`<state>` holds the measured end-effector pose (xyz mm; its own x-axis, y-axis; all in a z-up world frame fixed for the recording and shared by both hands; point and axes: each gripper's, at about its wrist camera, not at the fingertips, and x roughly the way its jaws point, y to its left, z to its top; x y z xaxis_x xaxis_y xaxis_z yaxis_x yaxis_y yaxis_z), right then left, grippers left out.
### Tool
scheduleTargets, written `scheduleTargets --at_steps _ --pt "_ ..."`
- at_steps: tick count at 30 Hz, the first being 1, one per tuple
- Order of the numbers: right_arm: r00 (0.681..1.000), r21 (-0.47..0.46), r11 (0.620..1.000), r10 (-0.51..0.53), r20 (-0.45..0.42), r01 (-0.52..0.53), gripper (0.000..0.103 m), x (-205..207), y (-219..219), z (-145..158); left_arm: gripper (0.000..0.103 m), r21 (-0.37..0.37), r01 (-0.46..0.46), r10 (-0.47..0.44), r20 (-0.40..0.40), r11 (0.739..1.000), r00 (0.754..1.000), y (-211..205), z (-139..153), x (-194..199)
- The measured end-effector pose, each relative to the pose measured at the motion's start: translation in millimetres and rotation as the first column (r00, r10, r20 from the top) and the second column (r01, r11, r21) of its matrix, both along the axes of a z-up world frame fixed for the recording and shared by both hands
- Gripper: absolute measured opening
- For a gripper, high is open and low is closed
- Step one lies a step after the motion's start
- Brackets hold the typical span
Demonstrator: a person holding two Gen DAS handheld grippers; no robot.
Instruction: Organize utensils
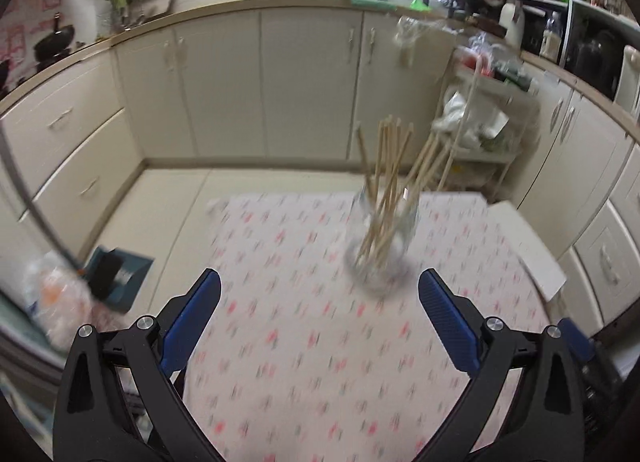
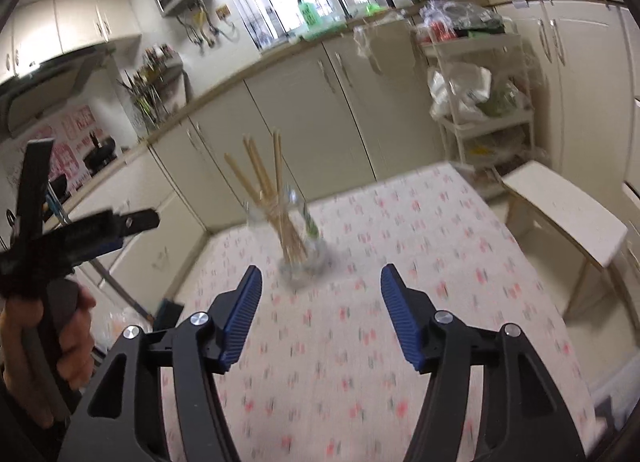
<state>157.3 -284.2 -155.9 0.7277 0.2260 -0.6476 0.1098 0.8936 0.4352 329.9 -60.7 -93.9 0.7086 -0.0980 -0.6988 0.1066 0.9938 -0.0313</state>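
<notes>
From my left wrist camera, my left gripper (image 1: 319, 286) stands with its blue pads spread wide and nothing between them, hanging above the table (image 1: 304, 362) with its flowered cloth. The chopsticks (image 1: 386, 189) stand bunched in a clear glass jar (image 1: 380, 262), just ahead and a little to the right of the gap, fanning out at their tops. The picture is blurred.

From my right wrist camera, my right gripper (image 2: 321, 282) is likewise parted and empty over the same cloth. The jar (image 2: 302, 258) with its chopsticks (image 2: 266, 185) sits just beyond the left pad, apart from it. At the left edge my left hand (image 2: 60, 346) grips the other tool's handle.
</notes>
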Motion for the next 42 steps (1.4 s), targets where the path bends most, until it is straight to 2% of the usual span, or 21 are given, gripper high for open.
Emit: scheduleTargets --at_steps 5,15,19,23,27,30,34,42 --pt "1.000 -0.034 0.999 0.005 -0.016 -0.006 0.068 -42 10 30 0.095 -0.016 -0.030 0.030 -0.005 0.999 1.000 8 6 -63" --pt "0.999 -0.095 0.995 0.035 0.033 -0.031 0.086 -118 35 109 0.095 -0.009 -0.051 0.051 0.081 0.999 0.995 11 51 -172" --pt "0.999 -0.082 0.996 0.043 0.020 -0.041 0.088 -151 44 131 0.095 -0.012 -0.078 0.078 0.078 0.997 0.994 20 65 -210" --pt "0.998 -0.054 0.996 0.065 0.001 -0.064 0.090 -178 52 148 0.095 0.006 -0.083 0.083 0.043 0.997 0.996 26 70 -245" --pt "0.999 -0.035 0.998 0.051 0.010 -0.051 0.090 -204 57 163 0.095 -0.010 -0.108 0.108 0.061 0.994 0.992 36 75 -291" --pt "0.997 -0.066 0.996 0.069 0.031 -0.067 0.091 -224 69 172 0.095 -0.020 -0.116 0.117 0.076 0.993 0.990 40 75 -318" --pt "0.997 -0.100 0.993 0.068 0.043 -0.063 0.092 -238 73 180 0.095 -0.006 -0.119 0.119 0.087 0.993 0.989 38 80 -337" --pt "0.992 -0.135 0.989 0.075 0.102 -0.061 0.095 -252 77 199 0.095 -0.008 -0.154 0.153 0.167 0.988 0.974 47 102 -365"
